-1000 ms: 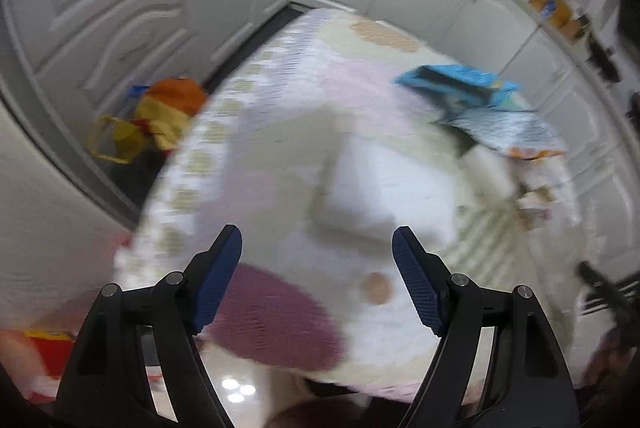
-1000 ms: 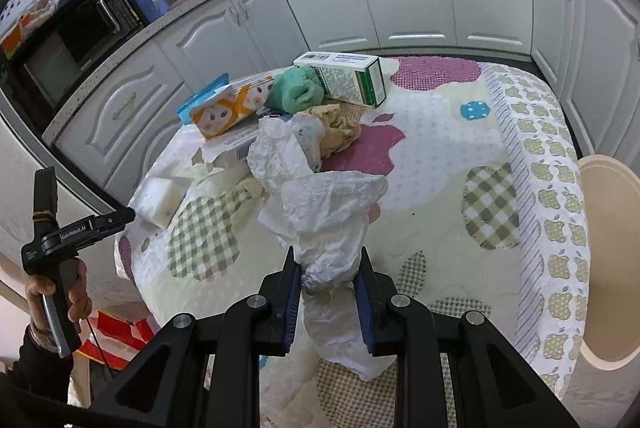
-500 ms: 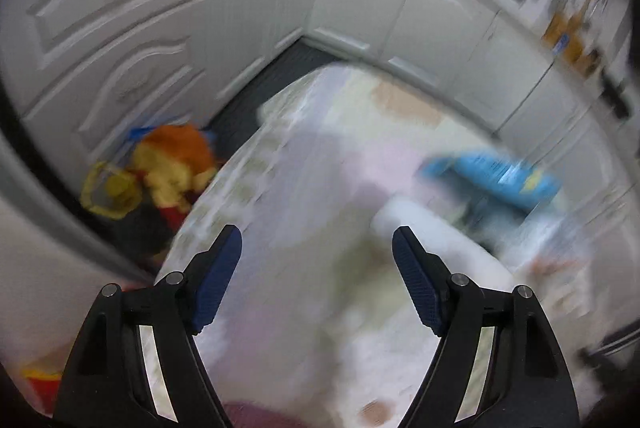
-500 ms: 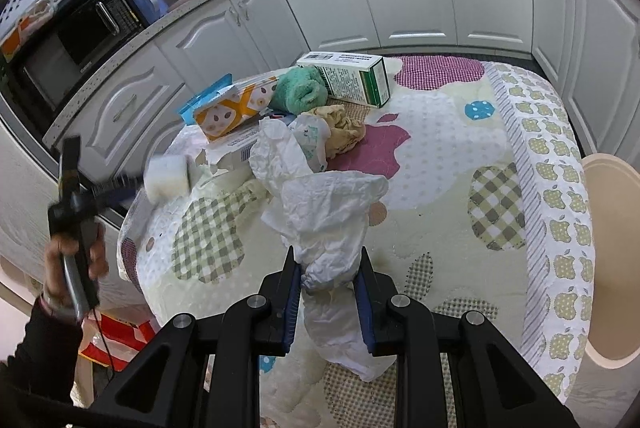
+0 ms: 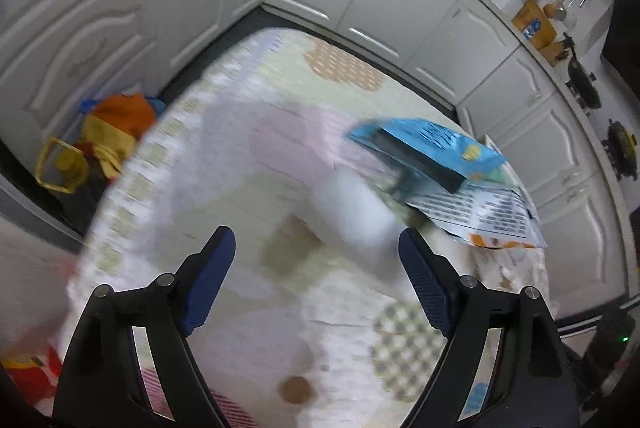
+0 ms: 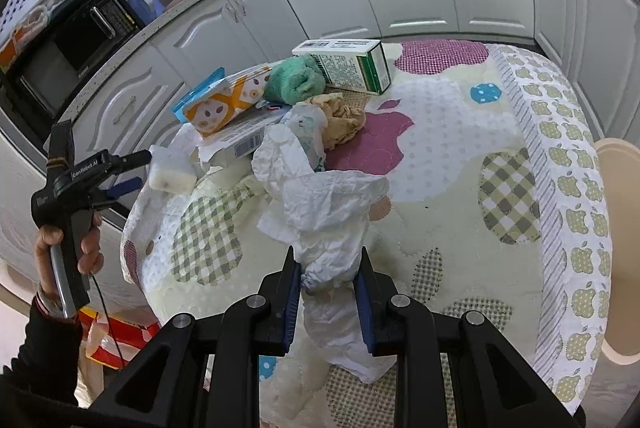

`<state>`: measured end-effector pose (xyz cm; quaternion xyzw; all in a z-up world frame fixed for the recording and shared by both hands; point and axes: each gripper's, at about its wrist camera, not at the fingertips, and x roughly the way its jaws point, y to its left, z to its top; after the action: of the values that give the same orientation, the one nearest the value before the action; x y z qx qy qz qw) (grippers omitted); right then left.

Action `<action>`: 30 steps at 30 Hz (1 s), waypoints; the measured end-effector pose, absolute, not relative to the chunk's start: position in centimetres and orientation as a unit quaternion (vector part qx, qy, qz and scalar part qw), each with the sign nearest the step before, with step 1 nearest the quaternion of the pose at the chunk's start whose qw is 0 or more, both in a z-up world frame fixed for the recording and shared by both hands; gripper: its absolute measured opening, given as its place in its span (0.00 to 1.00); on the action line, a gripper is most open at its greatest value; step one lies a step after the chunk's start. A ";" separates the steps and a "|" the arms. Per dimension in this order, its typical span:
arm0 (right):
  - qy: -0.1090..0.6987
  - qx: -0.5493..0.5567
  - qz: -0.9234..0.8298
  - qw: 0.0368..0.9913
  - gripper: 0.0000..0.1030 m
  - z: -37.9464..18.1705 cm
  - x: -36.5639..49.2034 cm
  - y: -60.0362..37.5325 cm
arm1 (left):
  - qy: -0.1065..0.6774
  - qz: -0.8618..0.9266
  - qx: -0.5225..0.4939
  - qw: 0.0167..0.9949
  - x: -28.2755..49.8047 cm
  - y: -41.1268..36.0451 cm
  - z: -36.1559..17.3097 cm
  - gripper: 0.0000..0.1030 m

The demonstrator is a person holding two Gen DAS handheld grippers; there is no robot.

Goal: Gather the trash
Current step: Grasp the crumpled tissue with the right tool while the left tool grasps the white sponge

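Right wrist view alone shows right tool (image 6: pixel 327 288) clamping crumpled paper (image 6: pixel 324 211).

Your left wrist view is motion-blurred: the white block (image 5: pixel 352 211) ahead of the left gripper (image 5: pixel 316 264), whose jaws are opening, shows no edges, and contact with the pads cannot be told. The beige round object (image 6: pixel 618 248) is cut off by the right wrist view's edge. The white paper's (image 6: pixel 332 224) lower end hides behind your right gripper (image 6: pixel 327 282).

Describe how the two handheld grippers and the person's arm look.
Both grippers are black plastic with blue textured pads on the fingers. The left gripper has a pistol-style handle, white lettering on its body and a thin black cable hanging below. The person wears a dark sleeve.
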<state>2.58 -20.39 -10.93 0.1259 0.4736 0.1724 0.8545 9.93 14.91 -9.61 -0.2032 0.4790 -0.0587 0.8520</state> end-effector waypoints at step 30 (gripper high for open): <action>0.477 0.141 0.176 0.849 0.40 -11.5 2.5 -21.1 | 0.494 -0.002 -0.238 0.836 12.2 11.8 -9.3 0.85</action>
<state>2.55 -21.05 -11.46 0.1414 0.4773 0.1755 0.8494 12.20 11.85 -9.25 -0.2385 0.4945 -0.0023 0.8358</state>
